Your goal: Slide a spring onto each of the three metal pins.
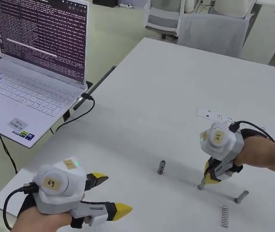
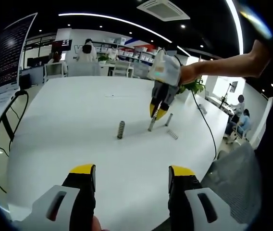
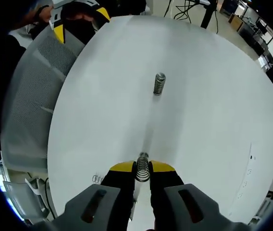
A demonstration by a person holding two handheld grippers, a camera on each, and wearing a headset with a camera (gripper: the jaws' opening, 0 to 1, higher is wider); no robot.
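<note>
So my left gripper (image 1: 111, 193) idles low and level, jaws spread, left of the upright sprung pin (image 1: 161, 167). Right of that pin my right gripper (image 1: 209, 179) points steeply down, pinching a spring (image 3: 142, 169) on what looks like a second pin (image 1: 202, 184). I'd keep it coaxial and push slowly. Further right lie a bare pin (image 1: 241, 196) and loose spring (image 1: 224, 216).

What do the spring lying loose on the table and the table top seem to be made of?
The loose spring looks like bare steel wire: grey and coiled, with a dull metallic shine. The table top seems to be white laminate or painted board, smooth with a faint sheen; I cannot tell which.
</note>
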